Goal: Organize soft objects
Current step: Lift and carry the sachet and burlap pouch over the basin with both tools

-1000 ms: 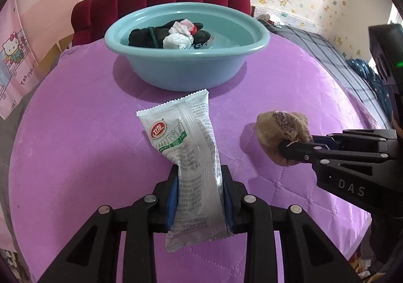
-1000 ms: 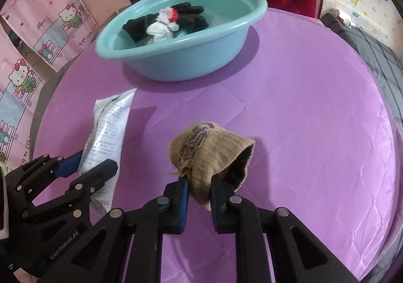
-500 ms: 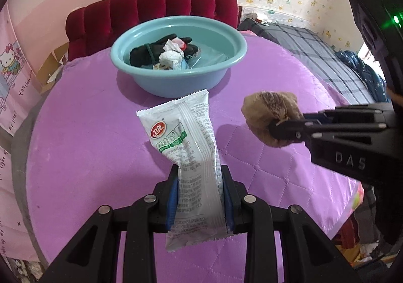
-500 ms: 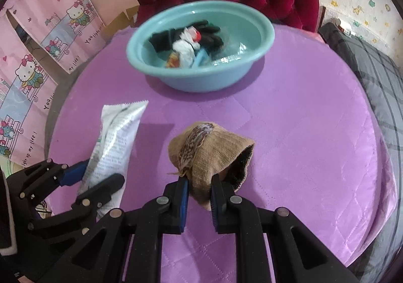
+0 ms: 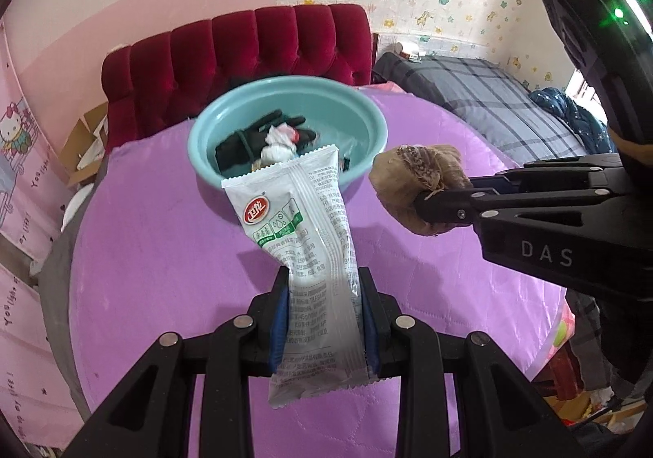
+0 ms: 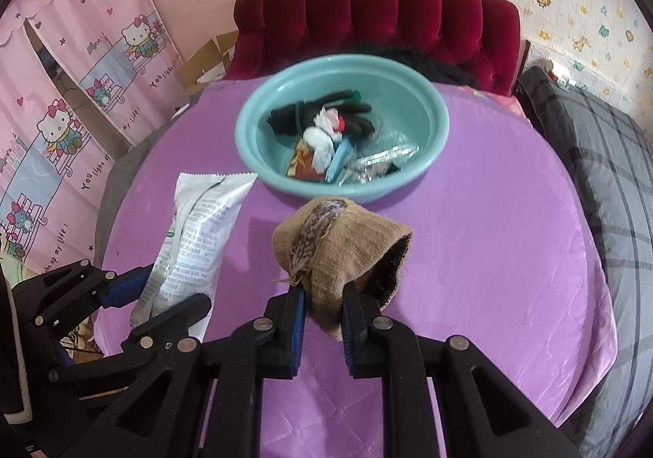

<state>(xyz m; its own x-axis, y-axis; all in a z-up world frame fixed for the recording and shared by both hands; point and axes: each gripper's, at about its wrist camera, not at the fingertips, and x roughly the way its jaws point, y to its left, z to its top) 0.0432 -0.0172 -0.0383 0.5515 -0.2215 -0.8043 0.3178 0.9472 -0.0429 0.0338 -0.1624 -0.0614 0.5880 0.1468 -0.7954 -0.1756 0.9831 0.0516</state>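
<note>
Both grippers loaded, held above the purple bench.
Left gripper (image 5: 324,309) fingers clamp a white packet (image 5: 304,250); right gripper (image 6: 322,313) fingers pinch a tan sock (image 6: 340,244), both short of the teal basin (image 6: 408,172).

My right tool (image 6: 322,309) pinches a tan knitted sock (image 6: 347,250) above the purple quilted surface (image 6: 489,221), while my left tool (image 6: 163,286) grips a white snack packet (image 6: 200,237) near the teal basin (image 6: 432,156).
</note>
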